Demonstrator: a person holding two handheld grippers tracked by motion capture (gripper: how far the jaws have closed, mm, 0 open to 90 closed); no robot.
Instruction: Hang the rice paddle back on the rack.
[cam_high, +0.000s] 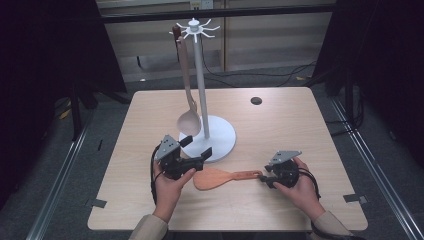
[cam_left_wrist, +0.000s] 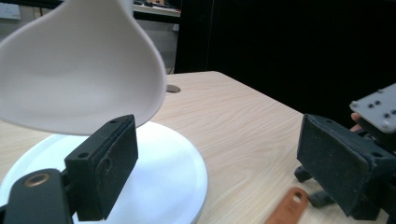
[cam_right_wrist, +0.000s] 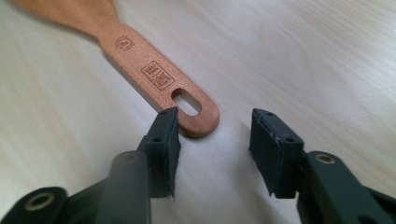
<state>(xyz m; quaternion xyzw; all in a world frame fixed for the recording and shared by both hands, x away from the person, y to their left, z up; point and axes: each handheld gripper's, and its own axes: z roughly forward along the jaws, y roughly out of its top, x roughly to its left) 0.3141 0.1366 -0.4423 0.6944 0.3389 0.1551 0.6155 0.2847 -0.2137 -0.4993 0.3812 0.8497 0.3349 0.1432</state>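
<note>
A brown wooden spatula lies flat on the table, blade to the left and handle to the right. My right gripper sits low at the handle's end. In the right gripper view its jaws stand open. The slotted handle tip lies just in front of the left jaw, and neither pad presses on it. My left gripper is open wide by the white stand's round base. A pale spoon hangs from the stand, its bowl right above the left jaw.
The white hook stand rises from the table's middle, with a dark brown utensil hanging behind the spoon. A small round hole lies at the far right of the tabletop. The table's front edge is near both hands.
</note>
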